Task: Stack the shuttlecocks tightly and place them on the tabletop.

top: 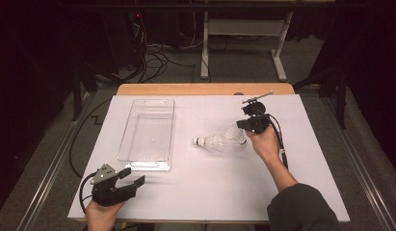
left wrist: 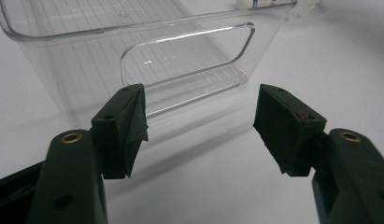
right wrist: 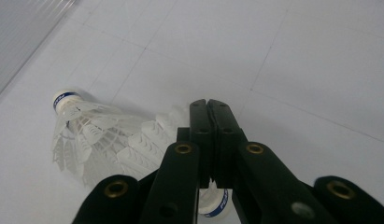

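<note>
Two white shuttlecocks at table centre: one (top: 209, 142) lying flat w/ cork tip at 9 o'clock, the other (top: 234, 134) touching it at 3 o'clock. R gripper (top: 244, 126) on that second one, jaws pressed together, feather edge apparently pinched btwn them. L gripper (top: 132, 176) at 7 o'clock, jaws wide apart, holding nothing, facing the clear plastic bin (top: 148, 135).

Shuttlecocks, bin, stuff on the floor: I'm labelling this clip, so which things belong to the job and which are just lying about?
In the job:
- two shuttlecocks
- clear bin
- right gripper, jaws shut at the shuttlecocks
- left gripper, jaws open, holding nothing

Just lying about:
- cables on the floor
- white stand
</note>
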